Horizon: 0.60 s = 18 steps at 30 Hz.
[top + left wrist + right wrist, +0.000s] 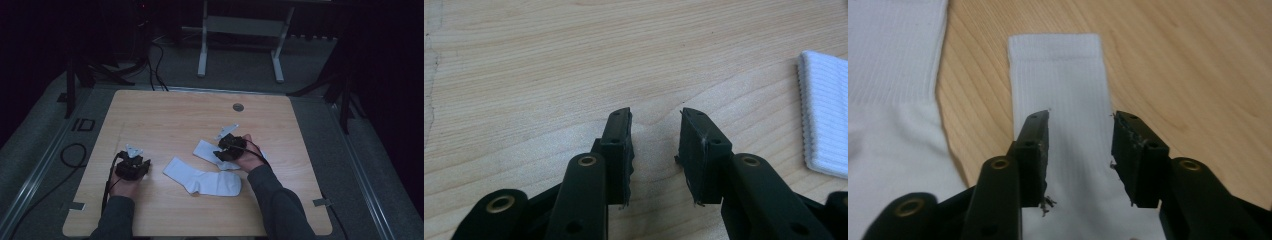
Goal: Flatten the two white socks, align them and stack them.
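High view: left gripper (134, 162) rests on bare wooden table (165, 115), jaws parted, empty, beside the nearer white sock (202, 180). Right gripper (229, 146) sits over the farther sock (206, 150). Right gripper view: jaws parted, straddling that sock's ribbed leg, cuff pointing away. Nothing gripped.

Two white ribbed socks lie flat on the wooden table: the larger sock (202, 179) sprawls near the front edge, around the middle, and the smaller sock (209, 152) lies just behind it, toward the right edge
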{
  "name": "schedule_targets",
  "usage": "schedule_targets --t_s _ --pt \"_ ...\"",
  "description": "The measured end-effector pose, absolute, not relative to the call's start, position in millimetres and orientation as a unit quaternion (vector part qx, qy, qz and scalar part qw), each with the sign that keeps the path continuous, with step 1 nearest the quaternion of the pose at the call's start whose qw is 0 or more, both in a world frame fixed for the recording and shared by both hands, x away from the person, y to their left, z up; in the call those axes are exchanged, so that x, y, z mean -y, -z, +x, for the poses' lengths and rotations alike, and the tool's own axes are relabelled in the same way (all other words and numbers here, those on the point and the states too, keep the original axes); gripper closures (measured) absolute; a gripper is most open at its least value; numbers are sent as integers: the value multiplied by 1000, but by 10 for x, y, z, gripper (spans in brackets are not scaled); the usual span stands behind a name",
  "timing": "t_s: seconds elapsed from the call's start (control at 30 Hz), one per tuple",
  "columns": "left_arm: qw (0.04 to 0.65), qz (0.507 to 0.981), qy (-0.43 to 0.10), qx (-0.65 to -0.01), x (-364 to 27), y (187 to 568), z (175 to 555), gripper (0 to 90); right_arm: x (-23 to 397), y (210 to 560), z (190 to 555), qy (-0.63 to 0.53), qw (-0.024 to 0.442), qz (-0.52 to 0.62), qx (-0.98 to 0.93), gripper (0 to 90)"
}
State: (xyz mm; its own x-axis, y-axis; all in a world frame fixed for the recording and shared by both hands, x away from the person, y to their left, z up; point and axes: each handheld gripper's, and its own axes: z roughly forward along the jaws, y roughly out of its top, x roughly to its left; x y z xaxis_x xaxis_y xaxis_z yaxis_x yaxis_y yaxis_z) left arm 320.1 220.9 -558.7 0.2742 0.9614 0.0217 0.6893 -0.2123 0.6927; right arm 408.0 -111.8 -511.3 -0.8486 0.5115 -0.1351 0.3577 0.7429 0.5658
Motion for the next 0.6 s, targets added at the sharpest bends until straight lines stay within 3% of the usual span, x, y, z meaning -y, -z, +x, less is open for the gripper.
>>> schedule_targets --t_s 0.37,0.6 --pt "292 748 -229 -551 -2177 5582 3187 661 981 5406 4256 -261 91 263 -924 518" --pt "301 747 -225 -548 -2155 5564 3166 662 1007 5408 4291 -265 80 276 -920 620"
